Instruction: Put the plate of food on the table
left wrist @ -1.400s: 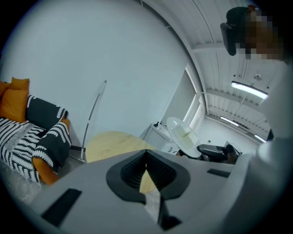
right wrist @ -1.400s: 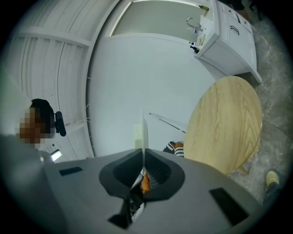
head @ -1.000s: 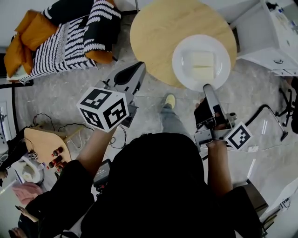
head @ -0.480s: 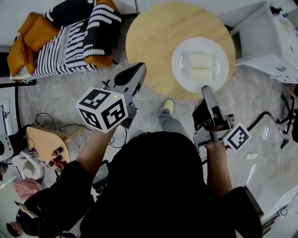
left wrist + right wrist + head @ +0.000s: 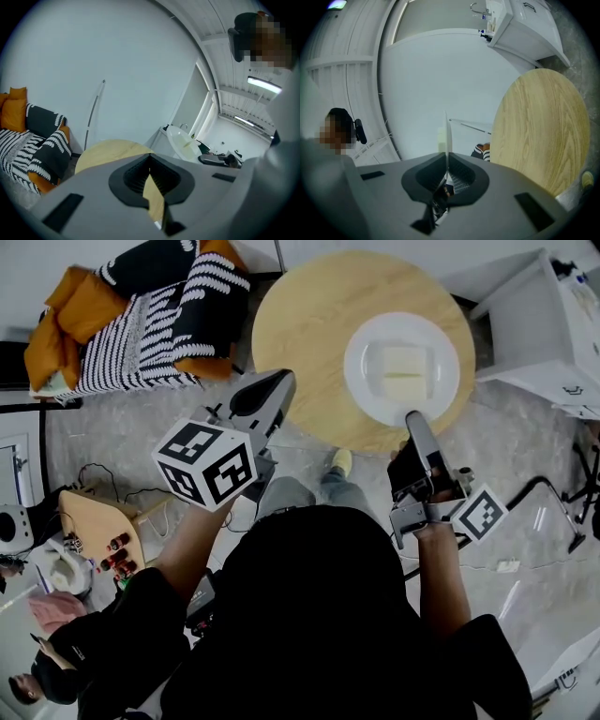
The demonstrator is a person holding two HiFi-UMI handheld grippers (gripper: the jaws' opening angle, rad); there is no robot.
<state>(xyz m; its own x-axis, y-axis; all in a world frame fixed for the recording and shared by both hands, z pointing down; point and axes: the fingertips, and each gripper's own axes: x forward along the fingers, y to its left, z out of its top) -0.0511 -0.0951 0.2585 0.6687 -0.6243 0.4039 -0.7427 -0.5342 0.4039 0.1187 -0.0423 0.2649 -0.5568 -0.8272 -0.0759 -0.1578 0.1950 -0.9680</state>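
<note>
A white plate [image 5: 362, 360] carrying two pale slabs of food [image 5: 404, 372] hangs over the right half of the round wooden table [image 5: 300, 324]. My right gripper [image 5: 412, 416] is shut on the plate's near rim. In the right gripper view the plate [image 5: 446, 133] shows edge-on between the jaws, with the table [image 5: 539, 131] to the right. My left gripper [image 5: 267, 390] is beside the table's near left edge, shut, holding nothing. Its own view shows the table [image 5: 108, 152] ahead and the plate [image 5: 180, 143] to the right.
A sofa with striped and orange cushions [image 5: 141, 315] stands left of the table. A white cabinet [image 5: 544, 324] is at the right. A low wooden stand [image 5: 94, 531] with small items and floor cables lie at the left. My shoe [image 5: 343, 462] is near the table's edge.
Both grippers have moved forward toward the table. The plate, which overhung the table's near edge, now lies wholly over the tabletop, still gripped by the right gripper.
</note>
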